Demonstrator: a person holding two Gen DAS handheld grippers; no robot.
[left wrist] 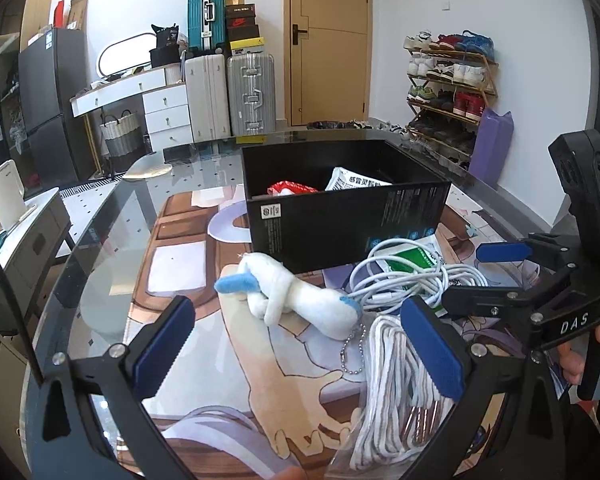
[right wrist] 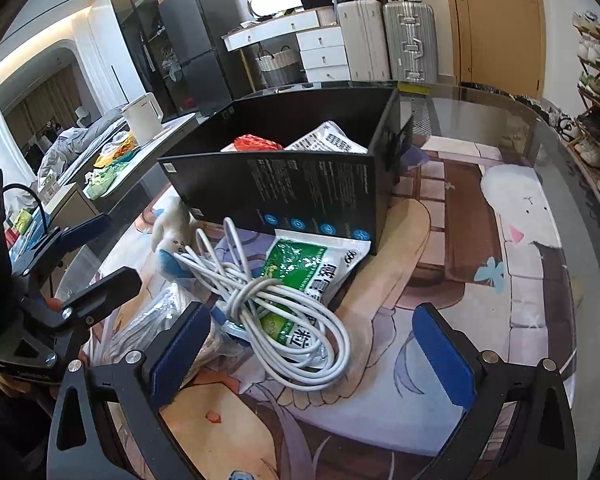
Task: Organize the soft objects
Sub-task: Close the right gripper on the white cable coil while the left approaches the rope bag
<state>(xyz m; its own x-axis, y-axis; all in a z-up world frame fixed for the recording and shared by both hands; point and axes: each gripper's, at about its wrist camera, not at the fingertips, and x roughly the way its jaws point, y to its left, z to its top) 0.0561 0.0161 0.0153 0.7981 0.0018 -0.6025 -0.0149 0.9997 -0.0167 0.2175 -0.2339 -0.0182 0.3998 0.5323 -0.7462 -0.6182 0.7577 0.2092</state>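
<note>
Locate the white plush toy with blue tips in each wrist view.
Left wrist: plush toy lies centre frame, just ahead of the open left claw.
Right wrist: plush toy at left of centre, partly behind the white cable.
Shared landmark: the black box, right behind it.

Open black box [left wrist: 348, 216] stands mid-table, its top unobstructed though a red packet [left wrist: 290, 189] and white packet [left wrist: 356, 179] already lie inside. Against its near wall crowd a plush toy [left wrist: 300, 296], coiled white cable [right wrist: 276, 312] and green-and-white packet [right wrist: 312, 264]; a bagged white cord bundle [left wrist: 396, 380] lies nearer. The printed mat [right wrist: 480, 280] at 3 o'clock lies bare.
</note>
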